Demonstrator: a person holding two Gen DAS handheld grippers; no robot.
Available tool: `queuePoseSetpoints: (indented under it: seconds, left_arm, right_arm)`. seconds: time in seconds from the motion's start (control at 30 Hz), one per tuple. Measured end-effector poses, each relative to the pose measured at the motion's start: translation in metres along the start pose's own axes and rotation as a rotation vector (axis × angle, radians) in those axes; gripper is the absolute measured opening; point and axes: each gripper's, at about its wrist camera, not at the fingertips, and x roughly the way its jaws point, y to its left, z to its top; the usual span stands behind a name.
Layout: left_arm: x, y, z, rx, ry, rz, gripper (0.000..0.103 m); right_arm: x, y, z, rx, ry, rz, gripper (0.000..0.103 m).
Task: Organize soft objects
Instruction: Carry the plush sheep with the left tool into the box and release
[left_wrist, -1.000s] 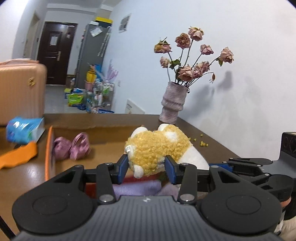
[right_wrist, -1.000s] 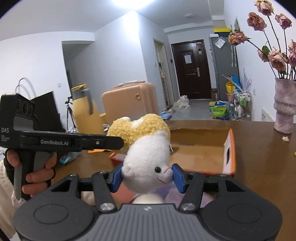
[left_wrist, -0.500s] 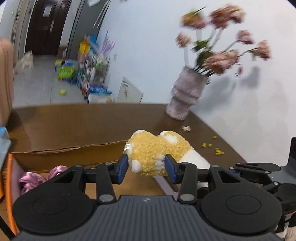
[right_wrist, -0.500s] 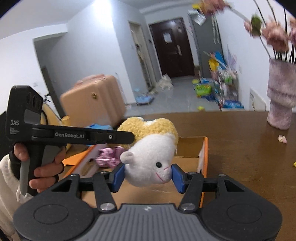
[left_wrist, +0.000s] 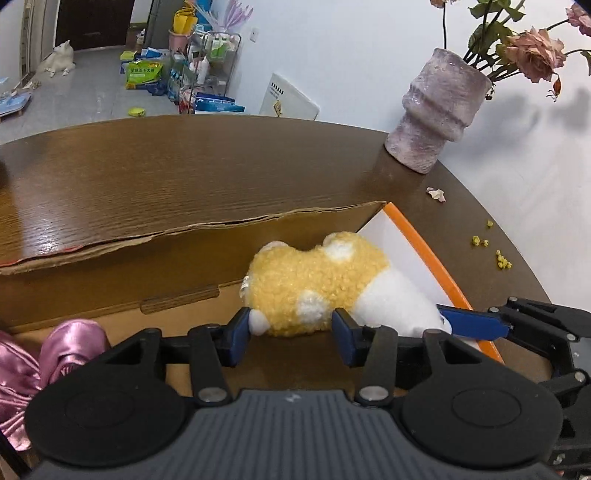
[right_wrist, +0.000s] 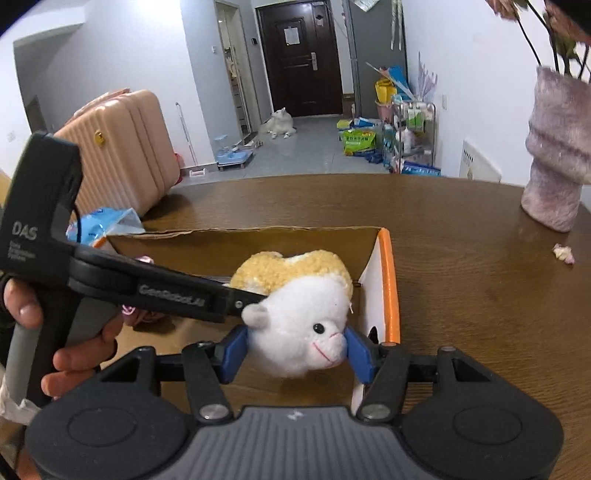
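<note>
1. Both tools are clamped on one plush sheep, a toy with a curly yellow body and a white head, held above the open cardboard box.
2. The left tool has its blue pads pressed into the yellow rump end, one pad on each side, so the woolly fabric bulges between them.
3. The right tool grips the white head: one pad sits just under the ear, the other against the snout with its pink stitched mouth. The black eye faces the right wrist camera.
4. In the left wrist view the right tool reaches in from the right edge, one blue finger touching the white head over the box's orange rim.
5. In the right wrist view the left tool crosses in from the left, its black body marked "DAS", gripped by the person's left hand.
6. The sheep hangs over the right end of the box, close to the white wall with the orange edge, its body lying roughly level.
7. Inside the box, at the far left end, lies a shiny pink satin item, well apart from the sheep.
8. The box stands on a dark wood worktop.
9. A mauve ribbed vase with dried pink roses stands near the worktop's far right edge, with fallen petals and yellow crumbs scattered beside it.
10. A blue packet lies just behind the box's left corner.
</note>
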Motion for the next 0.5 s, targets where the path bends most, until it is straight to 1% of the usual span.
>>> queuePoseSetpoints:
  seconds: [0.1, 0.2, 0.27, 0.4, 0.5]
  left_arm:
    - [-0.009, -0.004, -0.001, 0.017, -0.032, 0.001, 0.056]
    - [-0.019, -0.011, -0.002, 0.023, -0.032, 0.011, 0.065]
    - [-0.032, -0.015, -0.004, 0.034, -0.044, 0.003, 0.066]
    - [-0.062, -0.023, -0.007, 0.042, -0.081, 0.038, 0.066]
    - [-0.097, -0.032, -0.012, 0.066, -0.125, 0.063, 0.068]
  right_arm:
    - [-0.002, 0.007, 0.001, -0.032, -0.012, -0.026, 0.06]
    - [-0.009, 0.007, 0.005, -0.029, -0.021, -0.034, 0.061]
    - [-0.016, 0.006, 0.006, -0.025, -0.034, -0.046, 0.062]
    - [-0.037, 0.004, 0.005, -0.013, -0.06, -0.066, 0.063]
    - [-0.06, 0.005, 0.004, -0.018, -0.087, -0.054, 0.066]
